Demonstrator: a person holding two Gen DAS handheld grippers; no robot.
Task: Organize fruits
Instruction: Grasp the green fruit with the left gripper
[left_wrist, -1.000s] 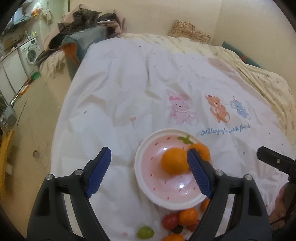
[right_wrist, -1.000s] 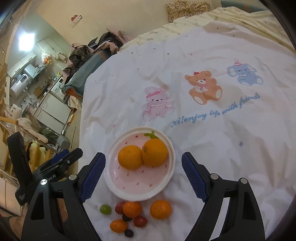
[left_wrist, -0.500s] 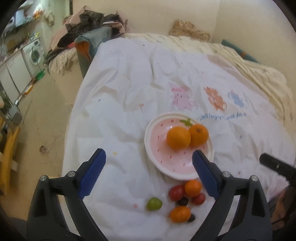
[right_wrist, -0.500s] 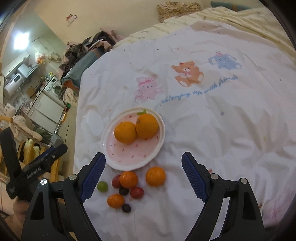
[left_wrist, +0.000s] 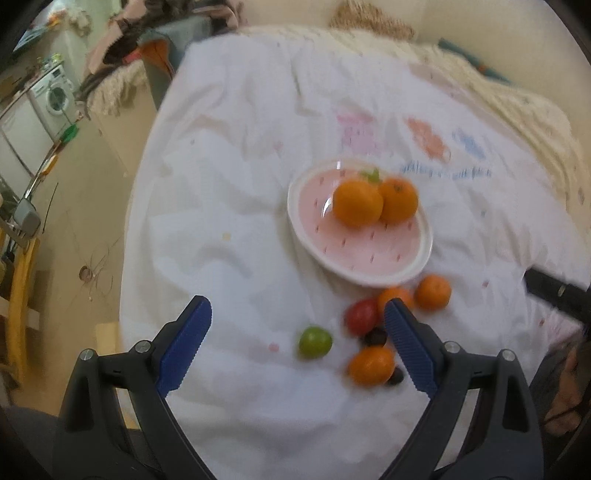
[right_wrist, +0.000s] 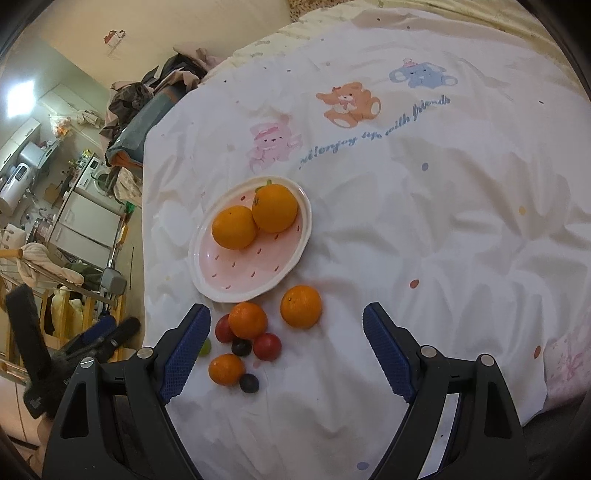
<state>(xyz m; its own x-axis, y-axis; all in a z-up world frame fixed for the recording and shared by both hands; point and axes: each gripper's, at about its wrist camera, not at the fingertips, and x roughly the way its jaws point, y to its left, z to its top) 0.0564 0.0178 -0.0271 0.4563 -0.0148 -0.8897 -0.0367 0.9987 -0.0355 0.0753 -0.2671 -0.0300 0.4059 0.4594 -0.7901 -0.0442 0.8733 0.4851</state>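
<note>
Left wrist view, blurred: the left gripper (left_wrist: 297, 341) has pulled back from the plate (left_wrist: 310, 236), fingers wider than a second ago and empty; two oranges (left_wrist: 357, 204) stay on the plate, so a drop looks done. The green fruit (left_wrist: 314, 341) lies between the fingers, the loose pile (left_wrist: 371, 363) against the right finger. Right wrist view: the right gripper (right_wrist: 286, 349) has also drawn back, fingers wide, holding nothing. The loose mandarin (right_wrist: 301, 306) sits between them, the small fruits (right_wrist: 242, 347) crowd the left finger, and the bed sheet (right_wrist: 424, 240) is rumpled.
</note>
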